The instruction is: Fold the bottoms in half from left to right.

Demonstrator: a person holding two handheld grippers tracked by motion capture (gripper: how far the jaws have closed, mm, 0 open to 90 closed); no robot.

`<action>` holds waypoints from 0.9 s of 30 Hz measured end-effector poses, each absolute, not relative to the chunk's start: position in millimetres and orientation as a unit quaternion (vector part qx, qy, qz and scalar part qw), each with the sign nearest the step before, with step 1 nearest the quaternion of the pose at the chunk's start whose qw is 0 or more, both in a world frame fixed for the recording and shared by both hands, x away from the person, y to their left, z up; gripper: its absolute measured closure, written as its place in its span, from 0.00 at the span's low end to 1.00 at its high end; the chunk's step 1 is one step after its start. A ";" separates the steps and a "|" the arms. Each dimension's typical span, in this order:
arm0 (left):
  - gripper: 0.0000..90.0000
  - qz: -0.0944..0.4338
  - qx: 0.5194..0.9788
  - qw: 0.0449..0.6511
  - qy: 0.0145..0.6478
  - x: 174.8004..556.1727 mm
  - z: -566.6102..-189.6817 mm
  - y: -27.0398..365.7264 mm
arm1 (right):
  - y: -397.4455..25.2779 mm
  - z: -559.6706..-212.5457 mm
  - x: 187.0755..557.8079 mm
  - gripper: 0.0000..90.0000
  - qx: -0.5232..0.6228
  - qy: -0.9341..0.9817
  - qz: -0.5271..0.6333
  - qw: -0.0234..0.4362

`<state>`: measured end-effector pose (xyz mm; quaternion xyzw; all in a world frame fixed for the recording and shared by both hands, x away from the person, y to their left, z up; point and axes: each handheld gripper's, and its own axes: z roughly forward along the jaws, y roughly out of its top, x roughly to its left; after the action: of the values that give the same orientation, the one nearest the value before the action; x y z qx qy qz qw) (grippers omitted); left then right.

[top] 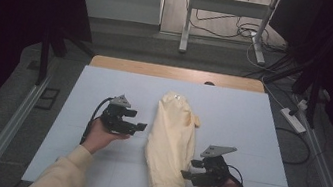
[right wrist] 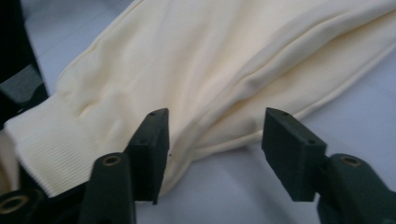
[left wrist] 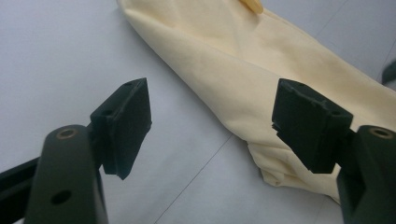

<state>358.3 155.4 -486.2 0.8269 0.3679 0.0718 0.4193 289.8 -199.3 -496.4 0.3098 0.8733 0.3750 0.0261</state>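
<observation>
Cream folded sweatshirt (top: 170,144) with ribbed hem lies lengthwise.

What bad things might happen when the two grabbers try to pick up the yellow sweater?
The right gripper is open at the edge of the yellow sweater, so it might pinch only the top layer and the fold could fall apart. The left gripper is open with one jaw over bare table mat; it might close on nothing. Uneven pulls could drag the sweater crooked.

White table mat (top: 233,109), wooden table edge (top: 178,73), power strip (top: 293,120) on the floor
</observation>
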 end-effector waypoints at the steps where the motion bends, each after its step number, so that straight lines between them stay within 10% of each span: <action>1: 0.31 0.071 0.827 0.419 0.368 358.5 -486.7 154.4 | -200.6 -495.9 291.7 0.42 0.312 0.871 0.378 0.033; 27: 0.30 0.072 0.838 0.410 0.353 355.0 -485.9 144.4 | -217.7 -493.8 323.0 0.37 0.316 0.863 0.385 0.082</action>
<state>355.0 144.4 -485.9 0.8378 0.3534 0.0721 0.4100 323.0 -217.7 -493.8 0.3159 0.8634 0.3847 0.0823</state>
